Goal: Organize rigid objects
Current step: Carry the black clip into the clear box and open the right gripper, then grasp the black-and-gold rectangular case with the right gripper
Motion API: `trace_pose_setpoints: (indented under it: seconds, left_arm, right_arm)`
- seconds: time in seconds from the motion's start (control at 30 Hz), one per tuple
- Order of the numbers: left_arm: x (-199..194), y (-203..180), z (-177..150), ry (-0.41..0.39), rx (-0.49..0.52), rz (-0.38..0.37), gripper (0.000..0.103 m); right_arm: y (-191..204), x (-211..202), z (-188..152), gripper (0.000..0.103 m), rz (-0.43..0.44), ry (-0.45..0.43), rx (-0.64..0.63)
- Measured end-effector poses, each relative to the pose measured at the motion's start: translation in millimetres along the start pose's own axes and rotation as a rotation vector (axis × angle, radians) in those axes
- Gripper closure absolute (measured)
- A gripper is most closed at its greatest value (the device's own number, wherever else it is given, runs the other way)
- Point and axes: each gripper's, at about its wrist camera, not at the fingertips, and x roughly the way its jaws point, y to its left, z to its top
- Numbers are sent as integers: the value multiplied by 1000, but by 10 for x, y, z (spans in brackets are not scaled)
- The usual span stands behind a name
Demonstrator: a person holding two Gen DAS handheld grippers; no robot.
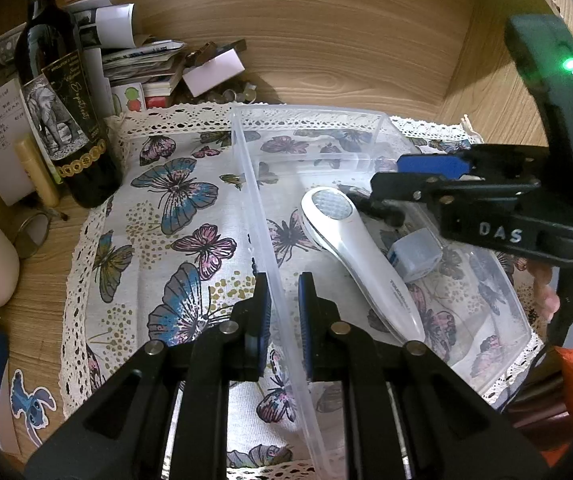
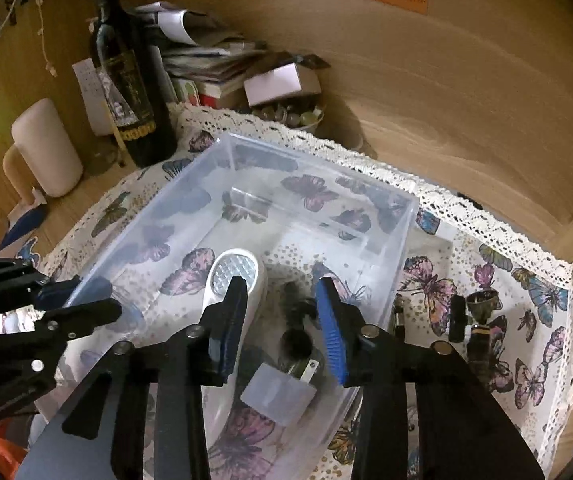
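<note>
The left gripper (image 1: 284,312) is clamped on the near wall of the clear bin (image 1: 254,208), steadying it. The right gripper (image 2: 282,320), jaws apart and holding nothing, hangs over the white handheld device (image 2: 242,280) and the small white plug (image 2: 278,394) lying at the bin's lower centre. Lift straight out without knocking either, then fetch the dark pieces (image 2: 470,316) lying on the cloth at right.

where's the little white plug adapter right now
The white plug adapter lies inside the clear plastic bin, near its front wall, just right of the white handheld device and below the open right gripper.
</note>
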Motion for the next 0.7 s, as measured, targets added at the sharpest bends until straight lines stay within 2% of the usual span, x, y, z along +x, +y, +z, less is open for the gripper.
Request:
trace_pose_setpoints:
  seconds: [0.33, 0.5, 0.7]
  left_arm:
    - [-1, -4, 0, 1, 2, 1, 91]
    - [-4, -10, -5, 0, 4, 4, 91]
    - [-3, -16, -6, 1, 6, 8, 91]
  right_arm:
    - [-143, -373, 55, 65, -48, -106, 36]
    - [-340, -549, 40, 65, -101, -146, 72]
    - [-696, -634, -51, 65, -163, -155, 144]
